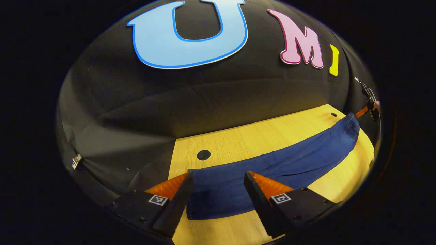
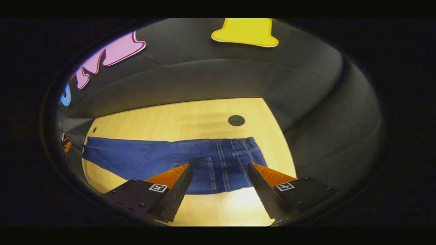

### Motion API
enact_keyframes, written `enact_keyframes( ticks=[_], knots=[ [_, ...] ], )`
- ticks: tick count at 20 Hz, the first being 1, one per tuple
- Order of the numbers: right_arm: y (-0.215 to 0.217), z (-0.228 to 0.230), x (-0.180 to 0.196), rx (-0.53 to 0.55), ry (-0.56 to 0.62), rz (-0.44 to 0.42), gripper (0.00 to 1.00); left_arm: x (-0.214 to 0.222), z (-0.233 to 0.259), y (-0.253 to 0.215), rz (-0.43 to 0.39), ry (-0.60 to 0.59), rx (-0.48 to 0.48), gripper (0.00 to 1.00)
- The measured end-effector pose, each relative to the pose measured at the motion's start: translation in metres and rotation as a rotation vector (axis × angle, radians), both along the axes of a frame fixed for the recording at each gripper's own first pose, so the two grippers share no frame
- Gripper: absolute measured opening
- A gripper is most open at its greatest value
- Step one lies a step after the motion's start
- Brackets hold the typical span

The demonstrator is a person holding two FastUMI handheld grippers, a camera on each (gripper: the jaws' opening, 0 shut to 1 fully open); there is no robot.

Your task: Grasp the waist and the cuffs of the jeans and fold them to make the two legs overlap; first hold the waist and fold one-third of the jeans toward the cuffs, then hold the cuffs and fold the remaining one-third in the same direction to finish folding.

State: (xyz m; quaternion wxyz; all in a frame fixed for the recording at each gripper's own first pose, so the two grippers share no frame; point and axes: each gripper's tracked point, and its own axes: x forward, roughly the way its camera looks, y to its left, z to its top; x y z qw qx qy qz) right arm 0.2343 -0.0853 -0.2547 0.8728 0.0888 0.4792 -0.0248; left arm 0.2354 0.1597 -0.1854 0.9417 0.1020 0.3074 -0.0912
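Black cloth walls close in a light wooden table (image 1: 238, 139) with a round dark cable hole (image 1: 203, 154) near its back edge, and the blue jeans (image 1: 272, 166) lie stretched lengthwise across the tabletop, already doubled so that one leg lies over the other. In the left gripper view, the left gripper (image 1: 218, 190) hangs just above the cuff end (image 1: 207, 194) of the jeans with its jaws spread wide, one finger at the outer edge of the cloth and the other over it, neither pressing on the denim. Far along the jeans in that view, the right gripper (image 1: 369, 102) sits beside the waist end at the table's edge, a bit of a hand showing at it. In the right gripper view, the right gripper (image 2: 219, 185) likewise stands wide apart above the waist (image 2: 238, 160), where a back pocket (image 2: 201, 177), belt loops and pale seam stitching show; its fingers hold nothing. Each finger carries a small square black-and-white marker (image 2: 157, 188); no brand or readable writing shows on the jeans. A second cable hole (image 2: 236, 120) lies behind the waistband.
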Motion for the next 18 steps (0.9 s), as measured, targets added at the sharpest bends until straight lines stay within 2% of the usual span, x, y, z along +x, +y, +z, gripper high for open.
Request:
enact_keyframes(
  ticks=[2,7,13,15,18],
  knots=[
    [-0.004,0.007,-0.007,0.079,-0.019,-0.085,0.99,-0.004,0.007,-0.002,-0.006,-0.011,-0.005,0.94],
    [-0.027,-0.017,-0.02,0.243,-0.009,-0.416,0.98,-0.017,0.017,-0.021,-0.03,-0.027,-0.018,0.94],
    [-0.042,-0.069,-0.048,0.407,0.091,-0.679,0.98,-0.045,0.022,-0.059,-0.032,-0.019,-0.092,0.95],
    [-0.039,-0.088,-0.049,0.441,0.13,-0.743,0.98,-0.051,0.021,-0.073,-0.044,-0.01,-0.088,0.95],
    [-0.029,-0.106,-0.037,0.446,0.154,-0.749,0.98,-0.055,0.021,-0.092,-0.072,-0.003,-0.078,0.95]
  ],
)
